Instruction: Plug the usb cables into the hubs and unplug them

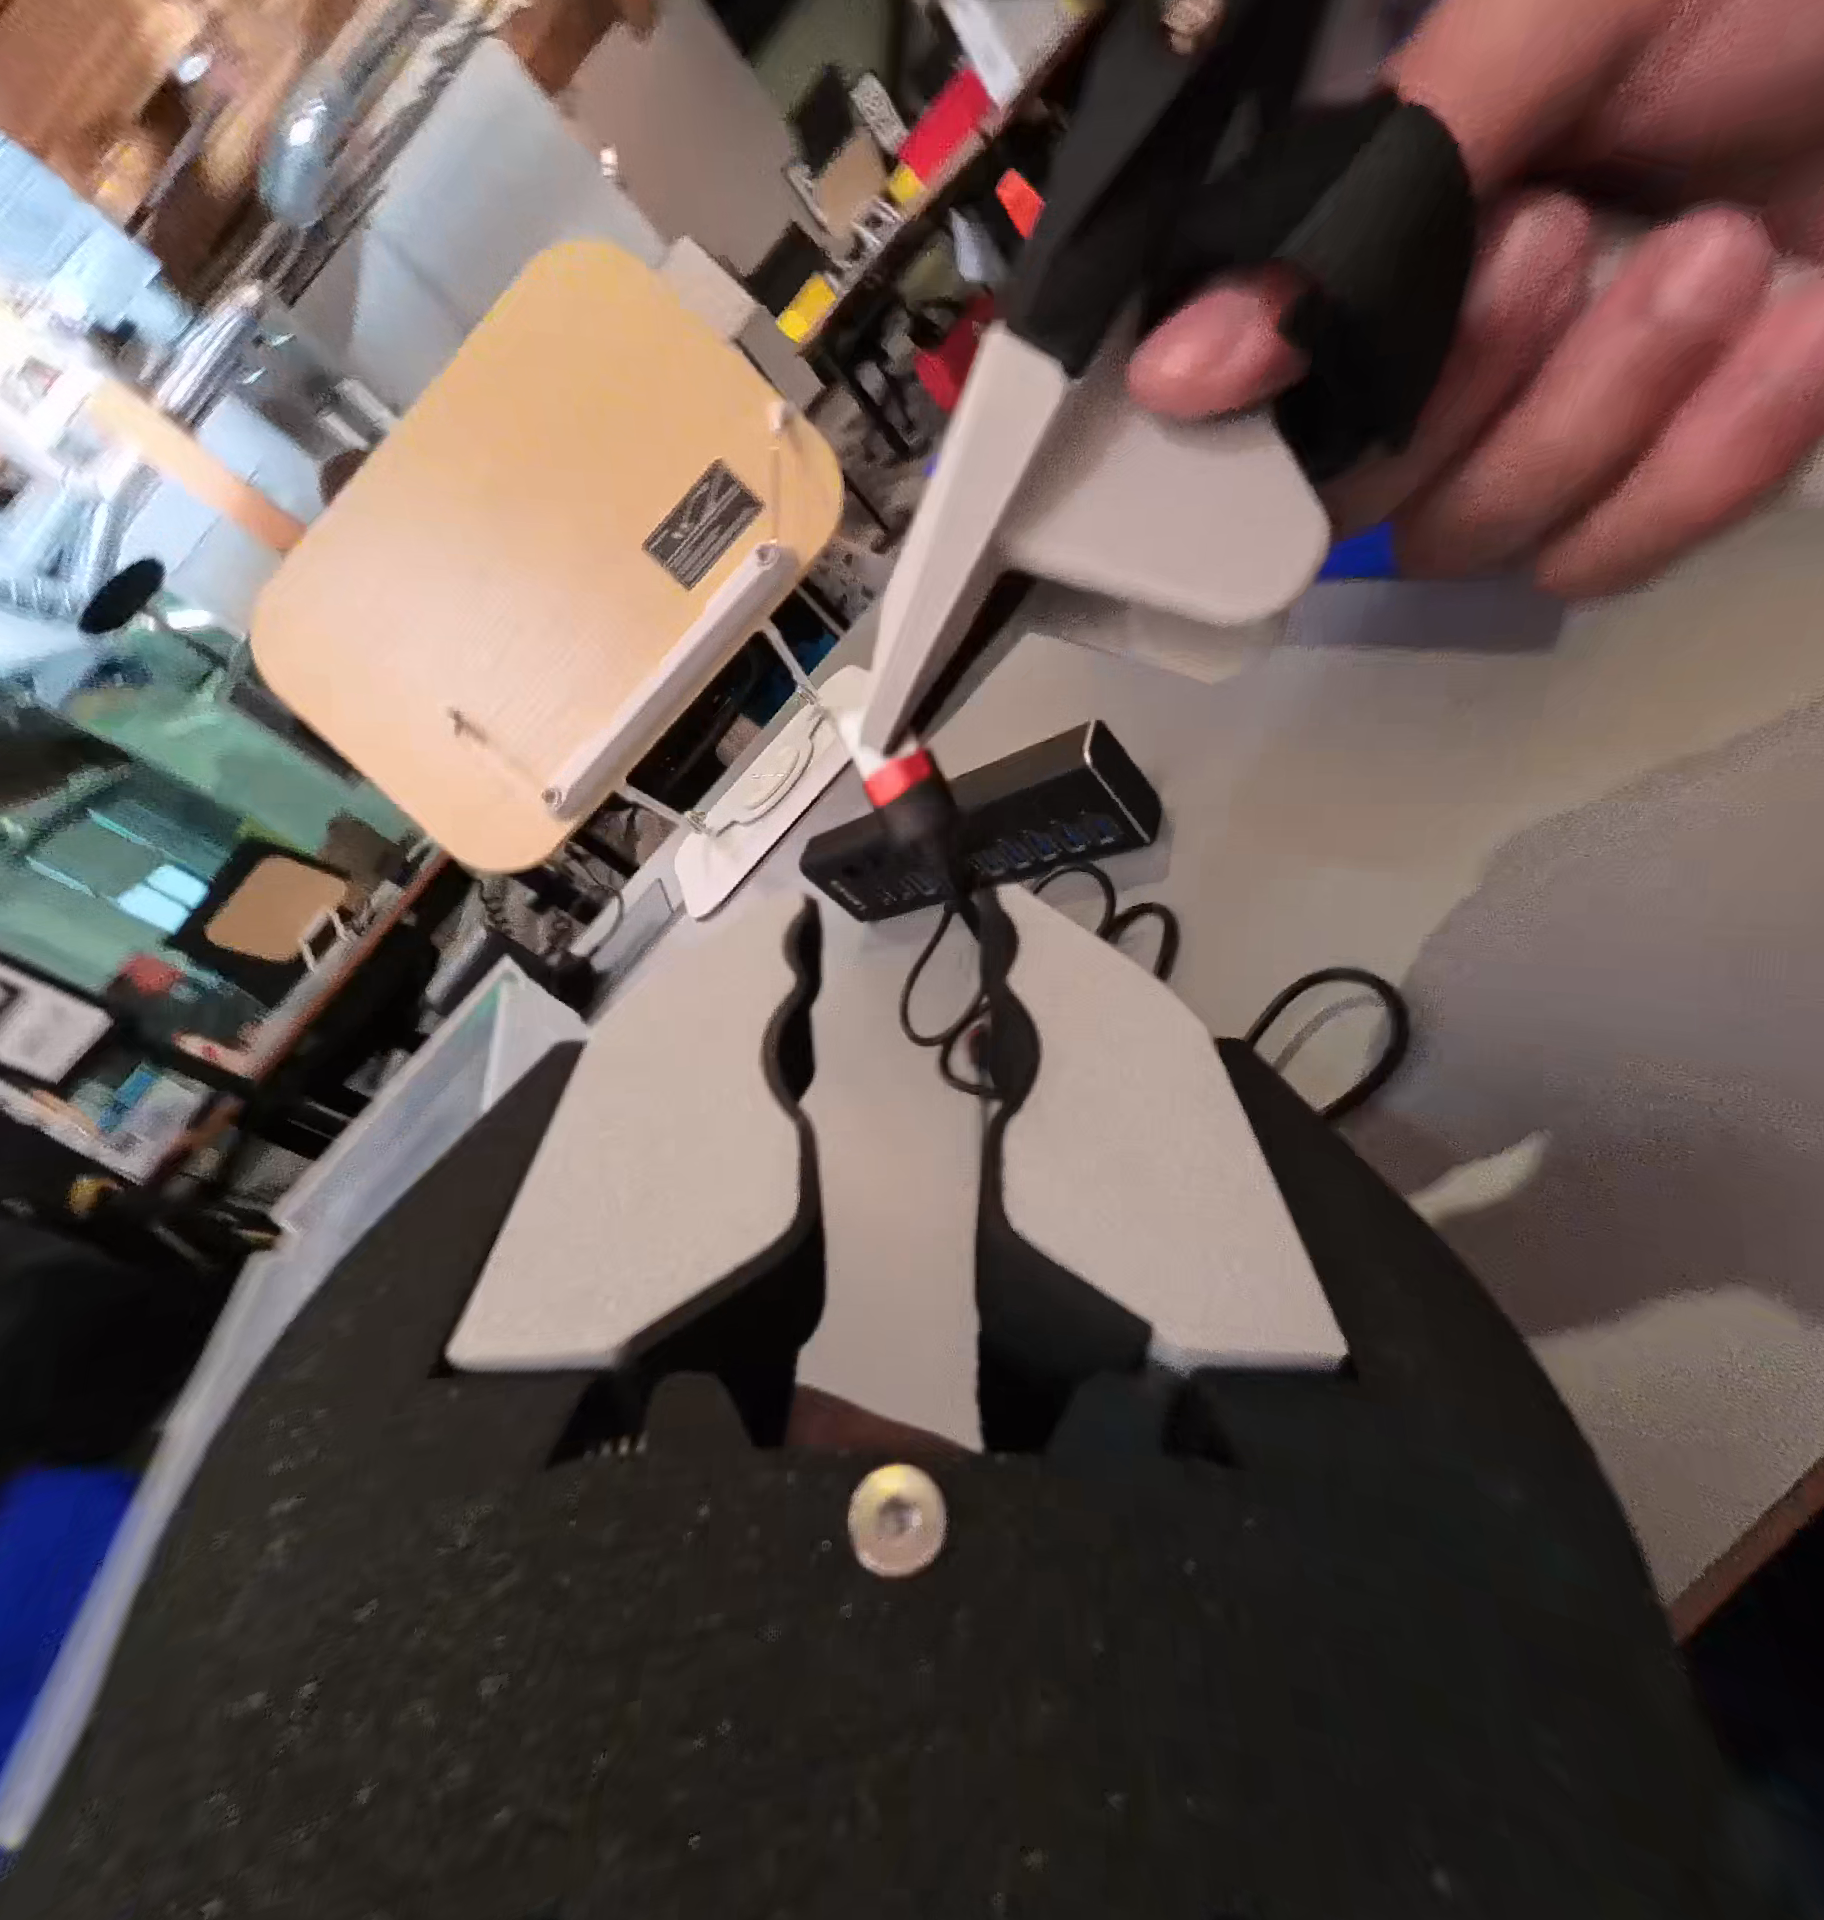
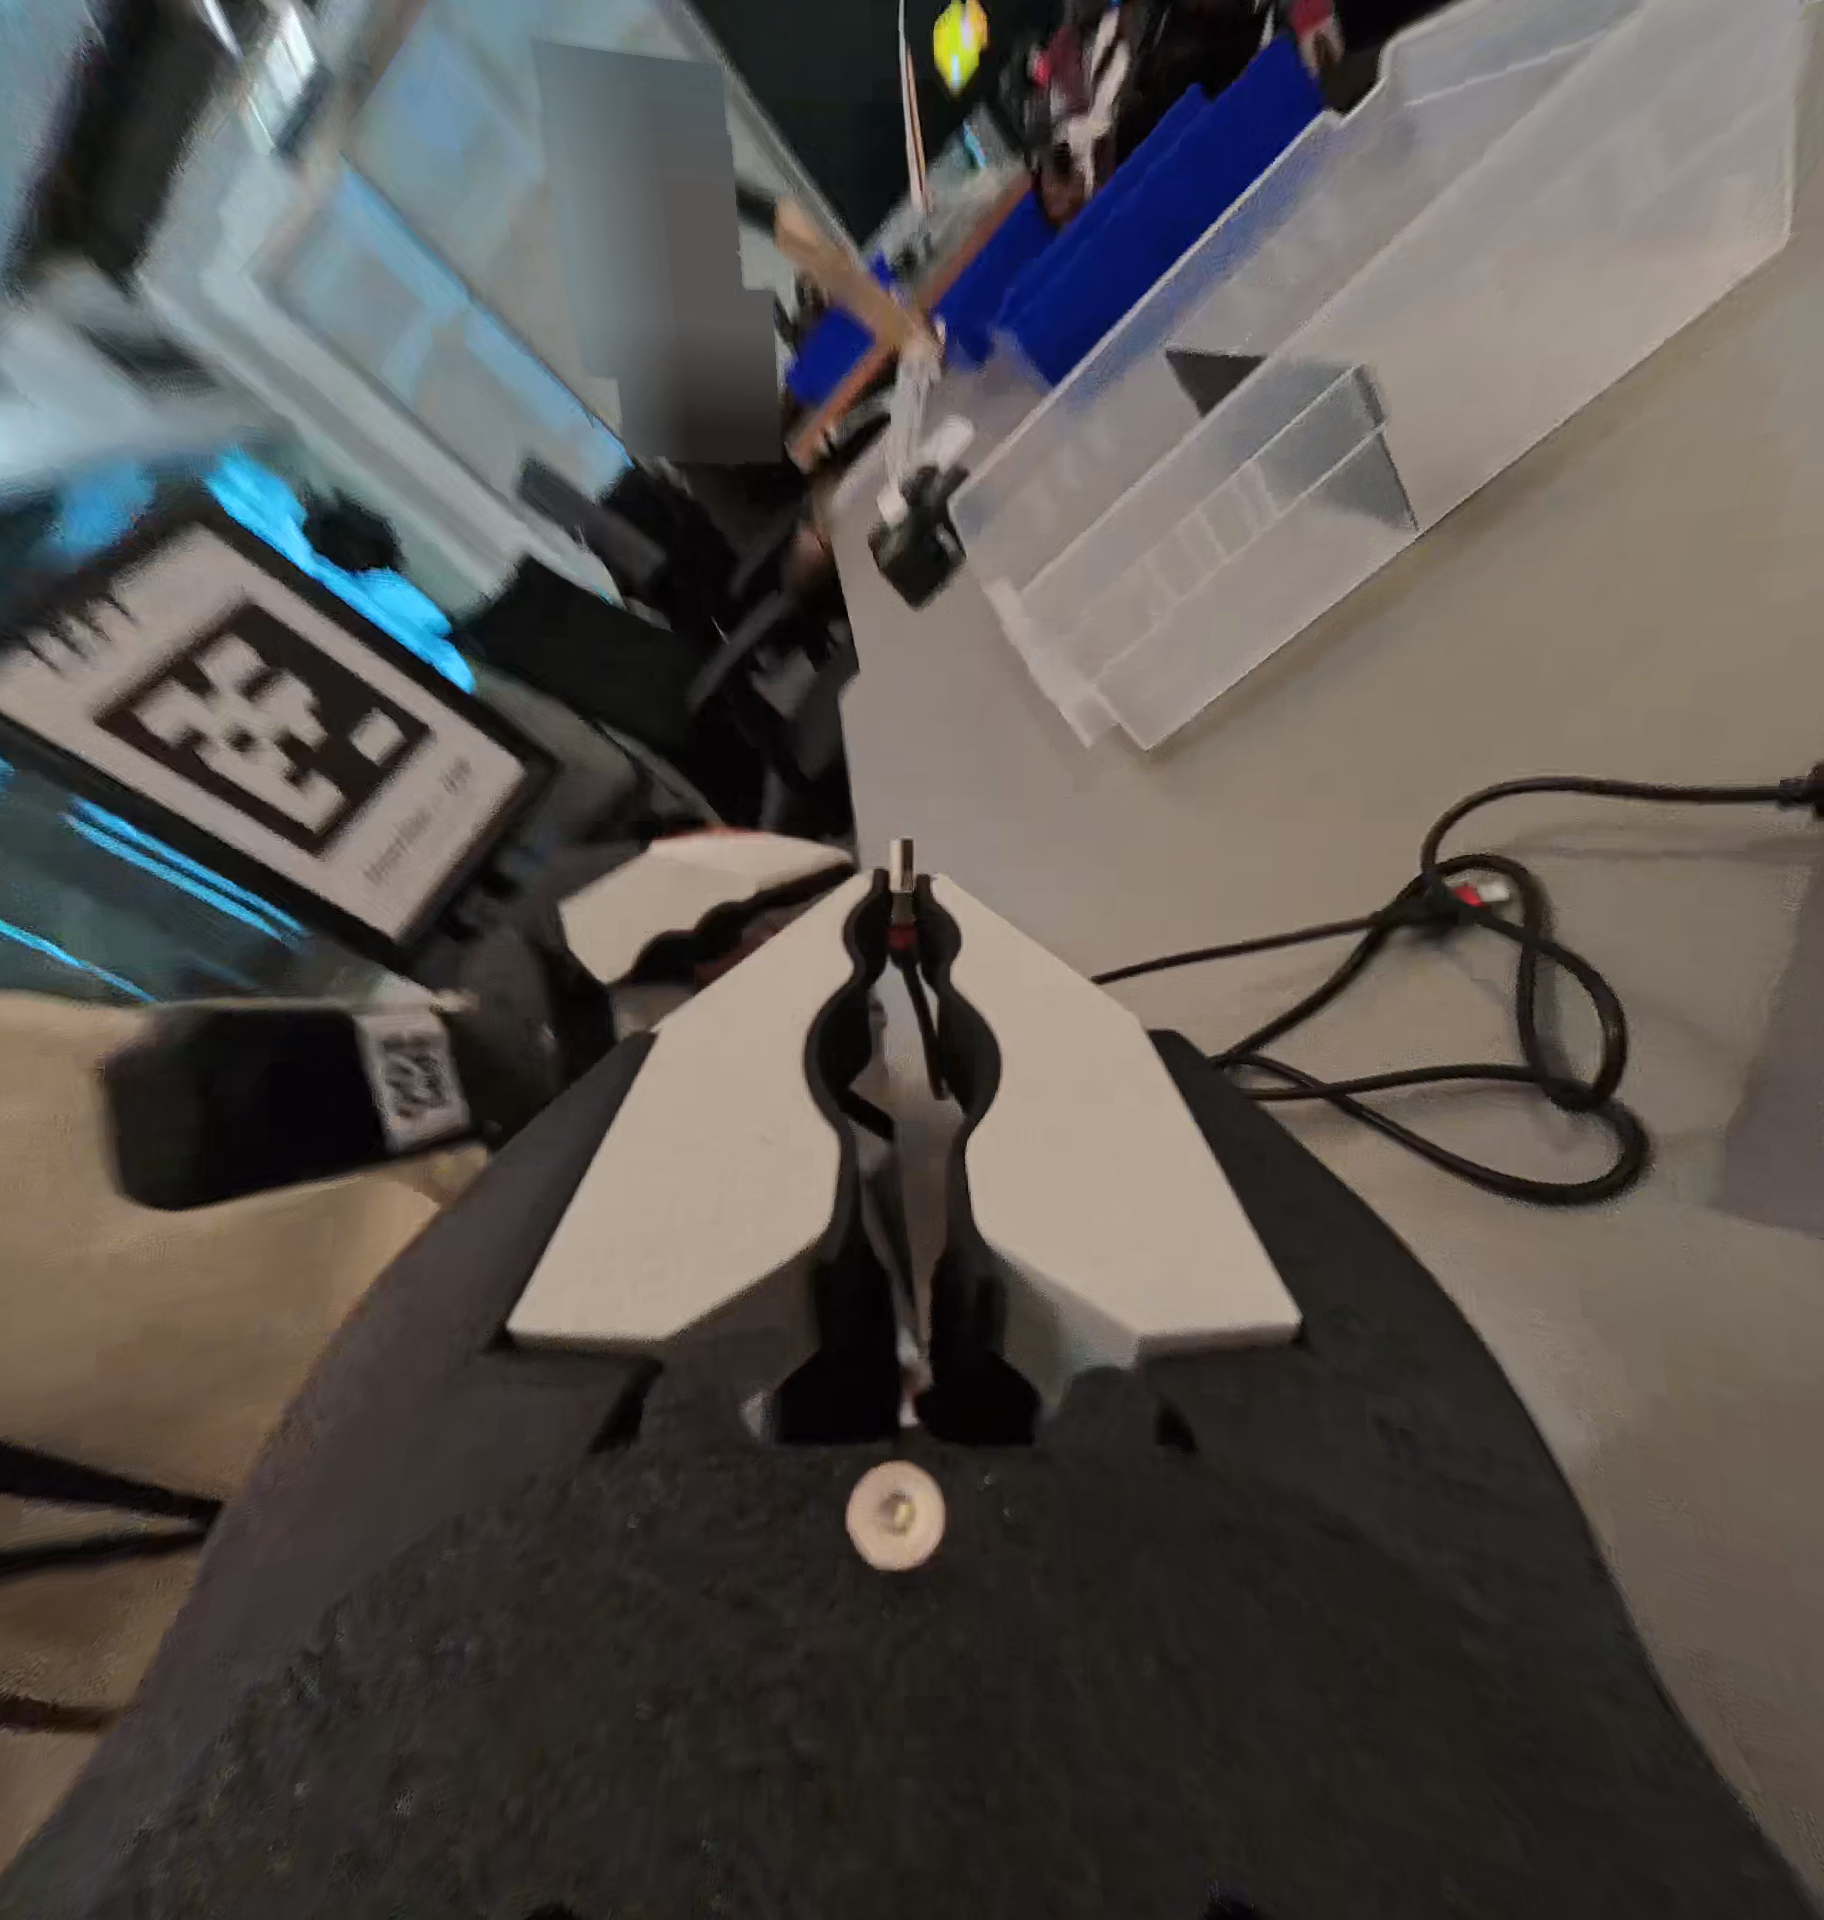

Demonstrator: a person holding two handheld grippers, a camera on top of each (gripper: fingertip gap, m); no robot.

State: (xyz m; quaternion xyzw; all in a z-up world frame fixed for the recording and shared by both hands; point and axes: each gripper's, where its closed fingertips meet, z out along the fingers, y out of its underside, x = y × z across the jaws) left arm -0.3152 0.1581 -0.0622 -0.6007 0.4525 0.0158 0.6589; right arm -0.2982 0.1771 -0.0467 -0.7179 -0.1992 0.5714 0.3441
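Left gripper (image 1: 903, 997) jaws apart, nothing between them, hovering over the desk (image 1: 1355, 790). Just past its tips, black cable (image 1: 949, 966) loops on the desk. Beyond that, right gripper (image 1: 877, 743) clamped on the USB plug (image 1: 903, 784) with the red collar; plug's long axis is tilted, in line with the fingers, over the near end of the black hub (image 1: 991, 831). Hub lies long-axis along the desk, close to the desk's left edge; open desk to its right.

Right wrist view only: plug's (image 2: 901, 883) metal tip sticks out past the right gripper's (image 2: 901, 904) tips, pointing forward; clear plastic bins (image 2: 1251, 499) further back; cable (image 2: 1510, 997) coiled at right. Hub barely visible there.
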